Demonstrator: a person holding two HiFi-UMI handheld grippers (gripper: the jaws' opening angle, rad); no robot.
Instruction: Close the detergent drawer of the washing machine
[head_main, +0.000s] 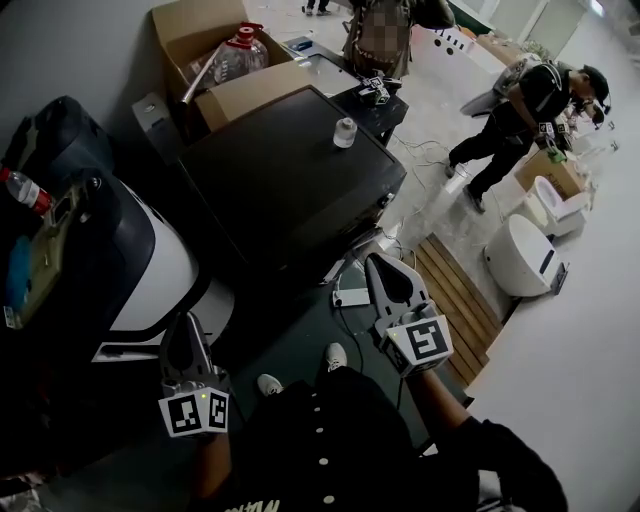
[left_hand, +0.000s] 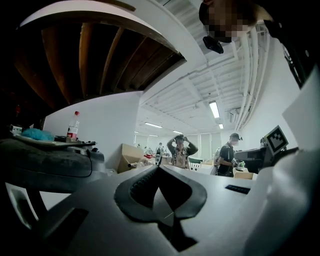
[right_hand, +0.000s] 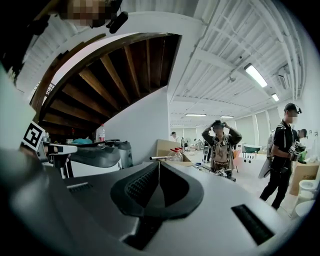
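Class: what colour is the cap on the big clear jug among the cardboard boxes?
Red; the cap shows best in the head view.

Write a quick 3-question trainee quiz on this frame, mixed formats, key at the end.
1. What stands on the large black flat-topped unit? A) a small white cylindrical container; B) a clear red-capped jug; C) a wooden slatted panel.
2. Fill in: the jaws of the left tool and the right tool are both ___.
3. True or false: the right tool holds the small white cylindrical container.
Key: 1 A; 2 shut, with nothing between them; 3 false.
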